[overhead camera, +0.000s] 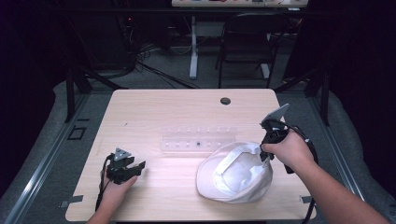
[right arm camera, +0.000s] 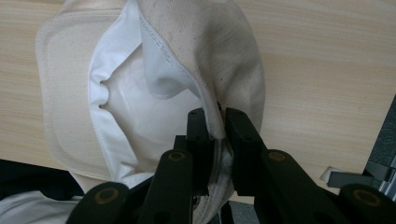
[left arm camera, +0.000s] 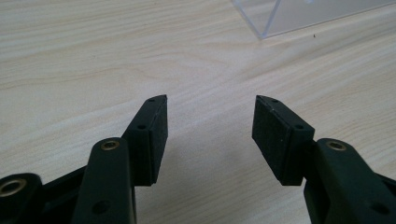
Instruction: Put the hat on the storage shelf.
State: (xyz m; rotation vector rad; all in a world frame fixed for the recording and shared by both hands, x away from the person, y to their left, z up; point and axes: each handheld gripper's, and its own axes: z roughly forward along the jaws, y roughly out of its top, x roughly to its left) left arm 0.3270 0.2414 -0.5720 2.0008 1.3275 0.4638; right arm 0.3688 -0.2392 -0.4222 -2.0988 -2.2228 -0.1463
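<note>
A white cloth cap [overhead camera: 236, 172] lies upside down on the right part of the wooden table [overhead camera: 154, 112], its white lining facing up. My right gripper [overhead camera: 267, 150] is shut on the cap's rim at its right side. In the right gripper view the black jaws pinch the cream fabric edge of the cap [right arm camera: 205, 60], and the right gripper [right arm camera: 217, 122] closes tight on it. My left gripper [overhead camera: 135, 167] rests low at the front left of the table, apart from the cap. In the left gripper view the left gripper [left arm camera: 209, 126] stands open over bare wood, nothing between its pads.
A clear plastic tray [overhead camera: 198, 139] lies across the table's middle, just behind the cap; its corner [left arm camera: 280, 18] shows ahead of the left gripper. A round cable hole [overhead camera: 225, 101] sits near the far edge. A black chair [overhead camera: 250, 42] and cables stand beyond the table.
</note>
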